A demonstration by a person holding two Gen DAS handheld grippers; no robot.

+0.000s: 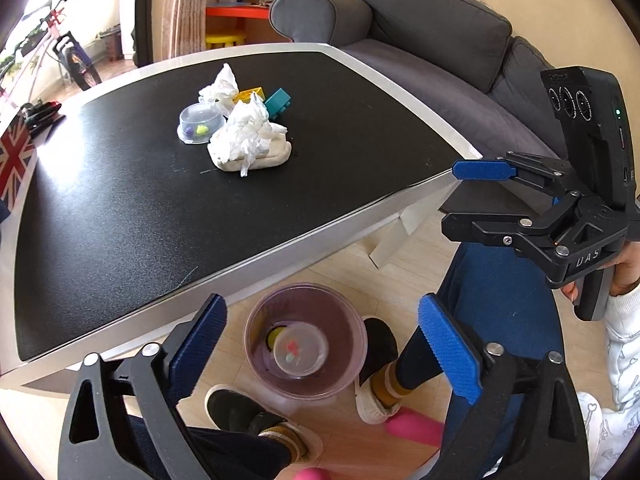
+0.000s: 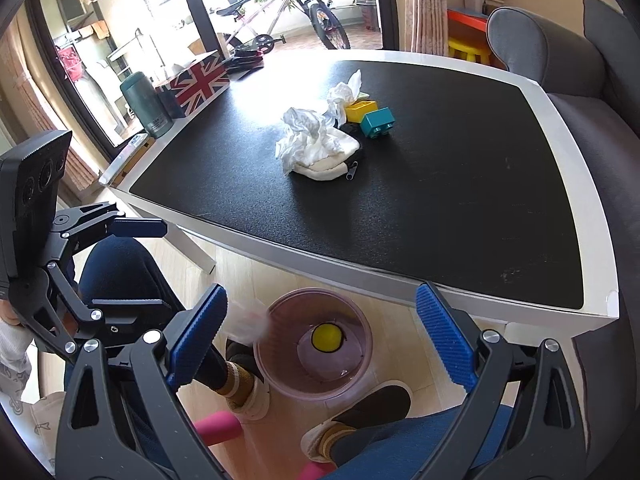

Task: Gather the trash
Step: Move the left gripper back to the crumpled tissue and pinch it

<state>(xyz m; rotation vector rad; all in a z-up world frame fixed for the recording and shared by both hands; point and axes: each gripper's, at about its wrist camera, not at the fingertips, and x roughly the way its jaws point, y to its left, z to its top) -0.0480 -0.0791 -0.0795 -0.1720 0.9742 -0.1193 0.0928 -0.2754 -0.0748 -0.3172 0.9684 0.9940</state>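
Left wrist view: the left claw (image 1: pixel 320 344) is hanging released, tilted down over the purple bin (image 1: pixel 306 340) on the floor, a clear cup (image 1: pixel 300 350) lying inside. Right claw (image 2: pixel 320 340) is gaping empty too, while crumpled tissues (image 1: pixel 244 136) are sitting on the counter (image 1: pixel 120 200).

Bright daylight pours in from the window (image 2: pixel 256 12), which blows out white and throws strong glare on the black worktop (image 1: pixel 60 168). Heavy fisheye bending with dark corners; a falling tissue (image 2: pixel 250 320) is motion-blurred.
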